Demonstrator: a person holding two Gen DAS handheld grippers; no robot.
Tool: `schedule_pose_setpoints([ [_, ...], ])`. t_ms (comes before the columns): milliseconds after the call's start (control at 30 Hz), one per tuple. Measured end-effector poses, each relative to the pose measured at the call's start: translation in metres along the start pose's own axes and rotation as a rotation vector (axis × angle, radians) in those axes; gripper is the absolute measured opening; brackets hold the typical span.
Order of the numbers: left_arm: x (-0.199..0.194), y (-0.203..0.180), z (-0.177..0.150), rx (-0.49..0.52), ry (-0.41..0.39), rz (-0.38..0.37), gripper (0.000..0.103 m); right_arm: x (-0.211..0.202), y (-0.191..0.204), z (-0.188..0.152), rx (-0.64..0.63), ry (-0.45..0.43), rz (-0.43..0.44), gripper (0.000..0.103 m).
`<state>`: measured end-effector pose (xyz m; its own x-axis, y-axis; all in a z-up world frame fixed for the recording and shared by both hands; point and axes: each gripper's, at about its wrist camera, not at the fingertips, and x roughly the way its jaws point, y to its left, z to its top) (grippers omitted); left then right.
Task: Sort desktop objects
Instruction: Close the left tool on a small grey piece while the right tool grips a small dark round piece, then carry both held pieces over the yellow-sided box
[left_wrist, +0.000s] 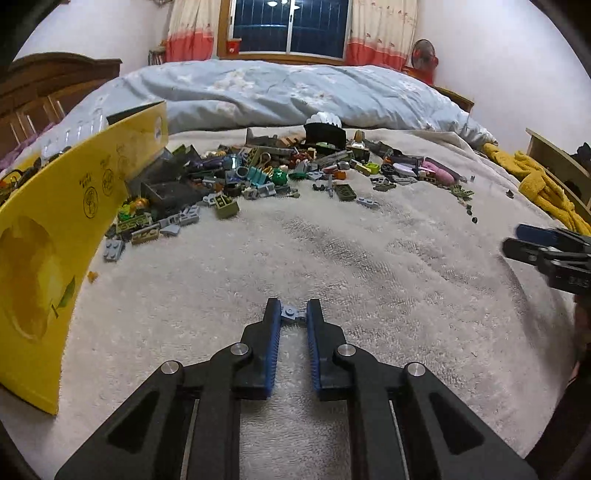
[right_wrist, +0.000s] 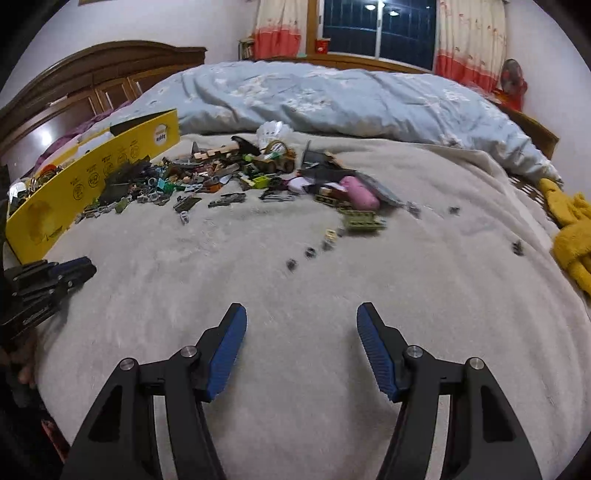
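Left gripper (left_wrist: 292, 316): clenched on a small grey brick (left_wrist: 291, 314), pads pressing it from both sides at the fingertips, held low over the blanket (left_wrist: 332, 258).
Brick: dead centre between the left tips, at 12 o'clock from the gripper's body; a flat pale blue-grey plate with a stud on top, sitting a little tilted in the grip.
Right gripper (right_wrist: 301, 317): released, fingers spread wide with only bare blanket between them; in the left view it shows at 3 o'clock, well apart from the brick.
Pile (left_wrist: 288, 166): a loose heap of mixed bricks at 12 o'clock from both grippers, well apart from the held brick; greys, olive greens, teal, some orange, plus a pink piece (right_wrist: 358, 192) on its right side.
Strays: a few tiny dark bits (right_wrist: 310, 253) trail from the pile toward the right gripper.
Box (left_wrist: 55, 221): yellow cardboard, standing at 10 o'clock from the left gripper, its near wall touching the pile's left edge.
Beyond: a blue quilt (left_wrist: 277, 92) past the pile; a yellow towel (right_wrist: 572, 236) at 2 o'clock from the right gripper.
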<state>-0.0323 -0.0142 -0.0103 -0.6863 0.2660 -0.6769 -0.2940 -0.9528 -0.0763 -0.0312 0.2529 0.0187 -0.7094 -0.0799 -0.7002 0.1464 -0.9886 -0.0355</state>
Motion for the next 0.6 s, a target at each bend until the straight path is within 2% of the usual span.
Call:
schedule_pose_setpoints([
  [67,0.0,-0.007,-0.003,0.042,-0.004,0.03,0.014,0.013,0.007,0.008,-0.01,0.031,0.007,0.054],
  [133,-0.001,-0.014,-0.005,0.082,-0.009,0.055,0.014,0.023,0.014,0.016,-0.022,0.048,-0.004,0.04],
  [267,-0.002,-0.005,-0.005,0.024,-0.001,0.013,0.014,0.037,0.018,0.023,-0.022,0.068,-0.061,0.033],
  [467,-0.005,-0.004,-0.01,0.019,-0.019,0.002,0.014,0.048,0.016,0.029,0.01,0.073,-0.051,0.016],
  [500,-0.005,-0.004,-0.01,0.016,-0.022,0.001,0.014,0.047,0.015,0.028,0.025,0.069,-0.042,0.009],
  [600,-0.007,-0.002,-0.011,0.003,-0.032,-0.007,0.014,0.044,0.013,0.024,0.068,0.055,-0.013,0.006],
])
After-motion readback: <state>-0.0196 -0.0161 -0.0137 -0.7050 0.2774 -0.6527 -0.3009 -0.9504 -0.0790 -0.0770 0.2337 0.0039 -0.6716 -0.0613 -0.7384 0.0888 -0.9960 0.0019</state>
